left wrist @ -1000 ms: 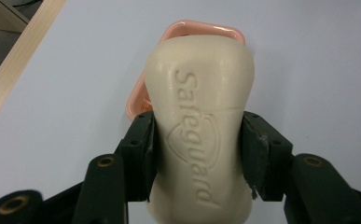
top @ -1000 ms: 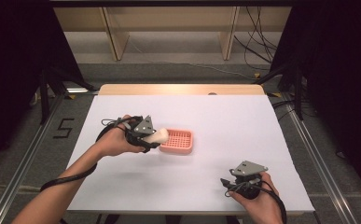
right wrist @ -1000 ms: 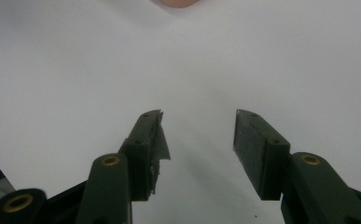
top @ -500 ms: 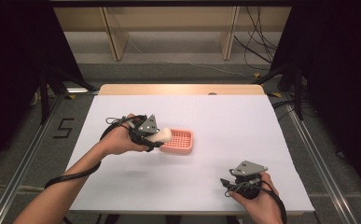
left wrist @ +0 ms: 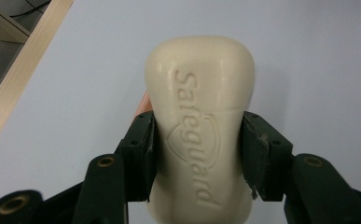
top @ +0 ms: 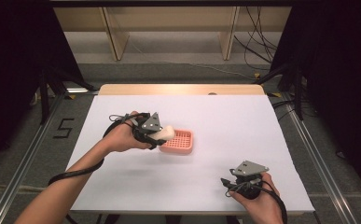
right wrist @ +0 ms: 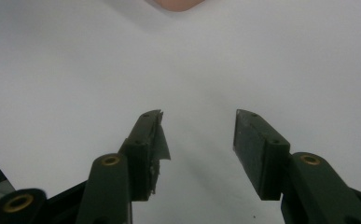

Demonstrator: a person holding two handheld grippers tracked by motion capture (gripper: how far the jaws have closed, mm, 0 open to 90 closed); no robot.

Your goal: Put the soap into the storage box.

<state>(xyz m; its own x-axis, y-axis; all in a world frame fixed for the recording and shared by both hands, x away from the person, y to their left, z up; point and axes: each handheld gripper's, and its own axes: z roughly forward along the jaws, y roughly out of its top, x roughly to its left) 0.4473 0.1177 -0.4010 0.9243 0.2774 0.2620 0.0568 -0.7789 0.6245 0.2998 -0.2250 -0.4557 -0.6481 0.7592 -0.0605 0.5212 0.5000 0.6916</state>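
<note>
We have the bar of soap (left wrist: 200, 135) clenched between the jaws of our left claw (top: 156, 135), which press its two long sides so that the embossed face looks up at the left gripper view and the rounded far end juts out past the jaws. In the high view the soap shows as a pale lump at the claw's tip, carried off the white worktop (top: 225, 121) and sitting right at the left rim of the pink soap dish (top: 179, 142), a low tray with a gridded bottom. Whether the bar already overlaps the dish or hangs just beside its edge we cannot tell from here; a sliver of pink peeks out behind the soap in the left gripper view, so the dish lies close underneath or just past it. Our right claw (right wrist: 199, 140) rests well apart near the front right corner of the worktop, its jaws spread with nothing between them, pointed across bare white surface with a pink edge showing at the far top. As we judge it, the pick-up is done and the carry is nearly over; what is left is to bring the bar squarely above the grid, lower it until it rests in the dish, and let the jaws go. The dish looks light, so a sideways nudge on the way down could shove it.
</note>
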